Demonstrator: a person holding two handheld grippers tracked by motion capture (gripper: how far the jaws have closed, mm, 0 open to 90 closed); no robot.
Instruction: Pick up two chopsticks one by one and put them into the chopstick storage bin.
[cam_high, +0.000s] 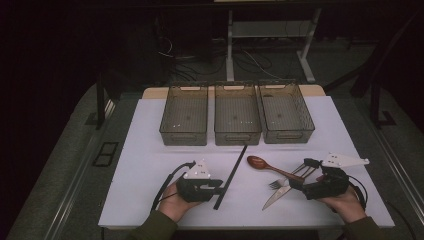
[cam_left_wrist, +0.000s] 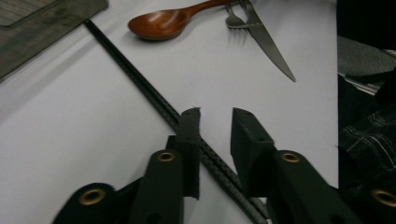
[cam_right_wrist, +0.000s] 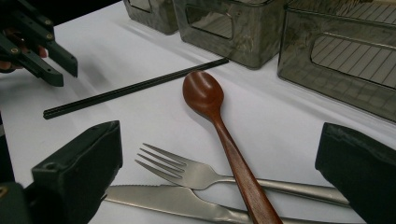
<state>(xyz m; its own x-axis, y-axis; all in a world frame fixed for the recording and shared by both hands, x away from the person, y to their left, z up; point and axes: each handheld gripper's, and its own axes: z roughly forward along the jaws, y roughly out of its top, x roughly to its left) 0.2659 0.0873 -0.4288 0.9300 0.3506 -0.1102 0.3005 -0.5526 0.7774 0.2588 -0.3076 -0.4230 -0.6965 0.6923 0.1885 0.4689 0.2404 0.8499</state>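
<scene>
A pair of black chopsticks (cam_high: 232, 175) lies diagonally on the white table (cam_high: 150, 165). My left gripper (cam_high: 223, 186) is at their near end. In the left gripper view the chopsticks (cam_left_wrist: 135, 79) run between its jaws (cam_left_wrist: 217, 112), close to the left one, with a gap to the right one, so it is open. A brown wooden spoon (cam_high: 260, 162), a metal fork (cam_high: 277, 184) and a knife (cam_high: 275, 197) lie crossed at the right. My right gripper (cam_high: 300, 175) stands wide open beside their handles, and its own view (cam_right_wrist: 222, 135) shows the spoon (cam_right_wrist: 205, 98), fork (cam_right_wrist: 187, 170) and knife (cam_right_wrist: 173, 200) between its jaws, untouched.
Three smoky see-through bins stand in a row at the back of the table: left (cam_high: 183, 137), middle (cam_high: 237, 137), right (cam_high: 289, 136). The floor beyond is dark, with desk legs and cables. A person's hands hold both grippers at the table's near edge.
</scene>
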